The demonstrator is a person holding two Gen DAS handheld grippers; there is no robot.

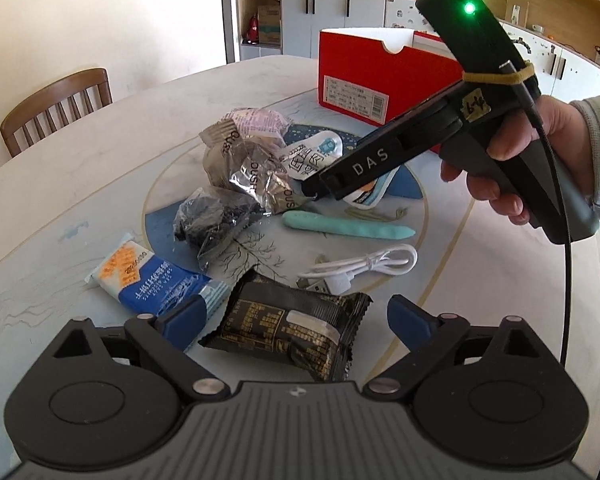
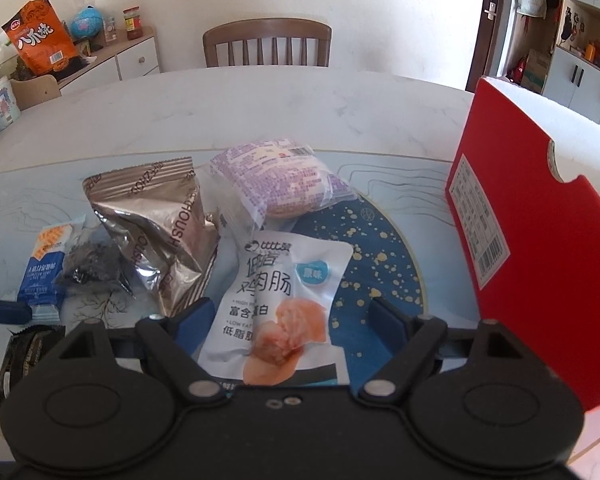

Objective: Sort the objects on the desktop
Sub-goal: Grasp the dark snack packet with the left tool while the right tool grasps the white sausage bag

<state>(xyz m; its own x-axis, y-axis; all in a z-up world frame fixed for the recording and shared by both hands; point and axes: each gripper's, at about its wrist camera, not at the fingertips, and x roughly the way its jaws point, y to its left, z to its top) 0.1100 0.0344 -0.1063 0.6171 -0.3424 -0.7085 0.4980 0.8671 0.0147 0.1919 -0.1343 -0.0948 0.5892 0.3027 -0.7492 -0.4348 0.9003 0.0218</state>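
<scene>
The left gripper (image 1: 294, 314) hangs wide open and empty, with a black packet (image 1: 288, 330) lying between its fingers on the table (image 1: 80, 184) and a blue-white packet (image 1: 152, 280) touching its left finger. The right gripper (image 2: 288, 312) is also spread wide, gripping nothing; a white sausage pouch (image 2: 284, 300) lies between its fingers, a silver bag (image 2: 156, 232) ahead-left, a red box (image 2: 540, 240) to its right.

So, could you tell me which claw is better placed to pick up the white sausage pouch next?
The right claw: its open jaws straddle the white sausage pouch. The left claw sits open over the black snack packet.
</scene>
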